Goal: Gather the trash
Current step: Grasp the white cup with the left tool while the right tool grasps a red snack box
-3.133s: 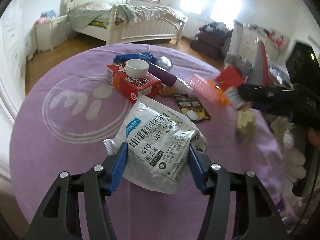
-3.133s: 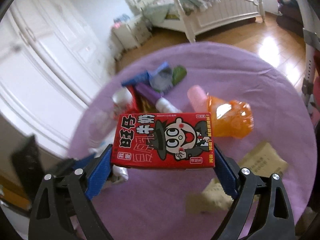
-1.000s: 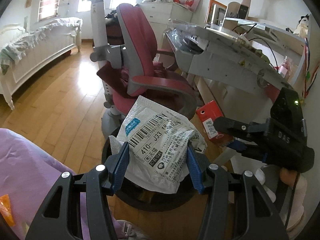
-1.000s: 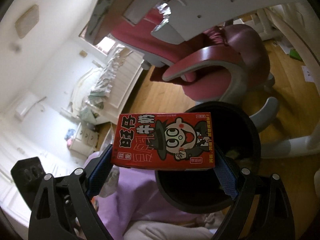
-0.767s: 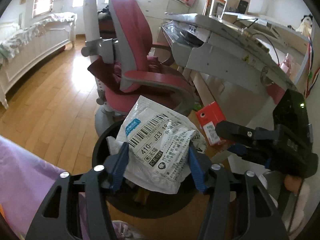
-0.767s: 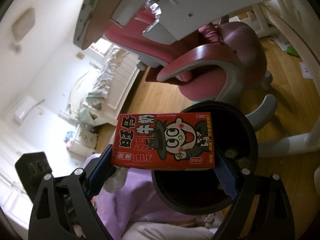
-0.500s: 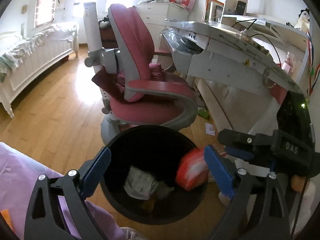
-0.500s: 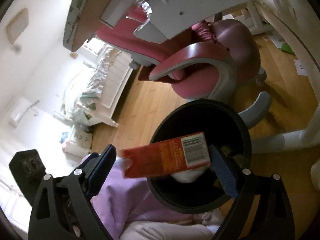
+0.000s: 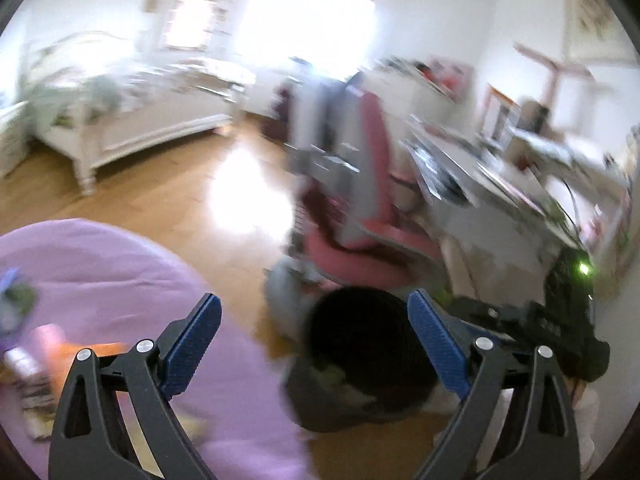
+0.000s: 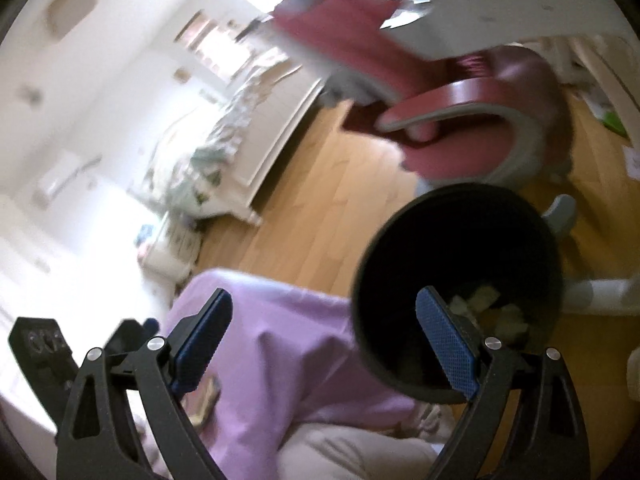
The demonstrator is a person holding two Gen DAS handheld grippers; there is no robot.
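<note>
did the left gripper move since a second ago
Yes. The left gripper, jaws just opened and empty, has swung away from the bin: the bin now sits lower right in its view, and the purple table fills the left.

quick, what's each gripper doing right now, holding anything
Left gripper: open, nothing between its fingers; its jaws have just been opening.
Right gripper: open, holding nothing, with the black bin ahead of it.
</note>
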